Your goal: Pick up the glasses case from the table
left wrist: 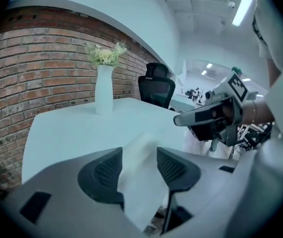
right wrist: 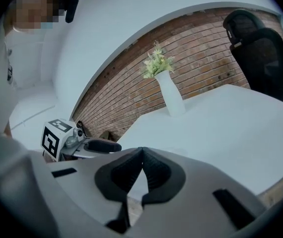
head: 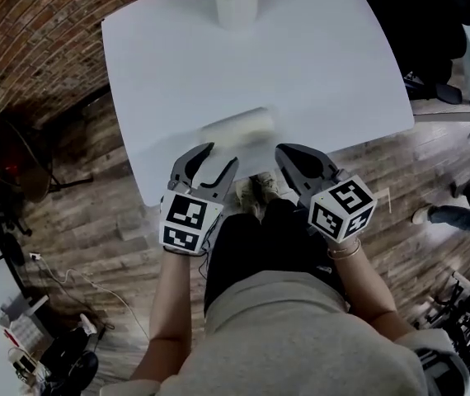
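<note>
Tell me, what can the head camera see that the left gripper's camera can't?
Only the head view shows the marker cube on the left gripper, the person's black trousers, and someone's shoe on the floor. Only the left gripper view shows the ceiling light and the ribbing on its own pads. Both show the white table, the vase, the brick wall, the shut right gripper, and the glasses case lying in line with the gap of the open left jaws, not pinched.

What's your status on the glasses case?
Left gripper open, glasses case just ahead of its jaws. Right gripper shut, empty. Vase far back, clear.
</note>
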{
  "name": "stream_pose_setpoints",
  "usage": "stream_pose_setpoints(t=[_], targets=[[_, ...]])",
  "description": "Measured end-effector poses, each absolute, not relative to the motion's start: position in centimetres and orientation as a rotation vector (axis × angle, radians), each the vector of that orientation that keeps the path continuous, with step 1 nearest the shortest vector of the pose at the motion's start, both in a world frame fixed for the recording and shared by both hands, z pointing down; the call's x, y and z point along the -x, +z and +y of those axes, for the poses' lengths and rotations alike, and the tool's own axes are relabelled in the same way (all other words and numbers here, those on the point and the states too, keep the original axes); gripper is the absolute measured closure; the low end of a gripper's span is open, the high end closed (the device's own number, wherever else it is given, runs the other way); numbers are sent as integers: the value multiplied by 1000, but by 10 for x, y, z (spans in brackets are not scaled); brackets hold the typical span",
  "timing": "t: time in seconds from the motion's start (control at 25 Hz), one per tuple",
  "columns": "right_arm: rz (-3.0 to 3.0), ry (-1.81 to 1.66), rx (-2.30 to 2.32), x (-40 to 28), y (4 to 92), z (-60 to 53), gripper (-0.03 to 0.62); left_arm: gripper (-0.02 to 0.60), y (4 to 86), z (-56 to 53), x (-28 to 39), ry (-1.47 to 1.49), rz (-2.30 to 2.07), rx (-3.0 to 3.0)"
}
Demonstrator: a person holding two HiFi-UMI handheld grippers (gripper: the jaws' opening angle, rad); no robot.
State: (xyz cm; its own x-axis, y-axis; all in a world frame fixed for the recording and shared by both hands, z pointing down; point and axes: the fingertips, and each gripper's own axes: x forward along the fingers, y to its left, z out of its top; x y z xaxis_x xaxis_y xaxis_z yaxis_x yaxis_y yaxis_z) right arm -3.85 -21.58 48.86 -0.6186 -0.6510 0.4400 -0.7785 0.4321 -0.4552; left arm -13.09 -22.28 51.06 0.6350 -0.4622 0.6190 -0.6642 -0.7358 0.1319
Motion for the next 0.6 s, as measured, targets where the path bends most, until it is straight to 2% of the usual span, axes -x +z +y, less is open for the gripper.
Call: stream_pose_setpoints(t=[0.08,0.16,0.6], targets=[[-2481,968,-1243,36,496,-218,595,350,518,-231,130,910,-897,-2543],[-2478,967,-1223,33,505,-223,595,327,527,-240,131,1036,-888,-2580],[-2440,1047,-1247,8,530,-236,595,276,576,-260,124,1455,-504,-2615]])
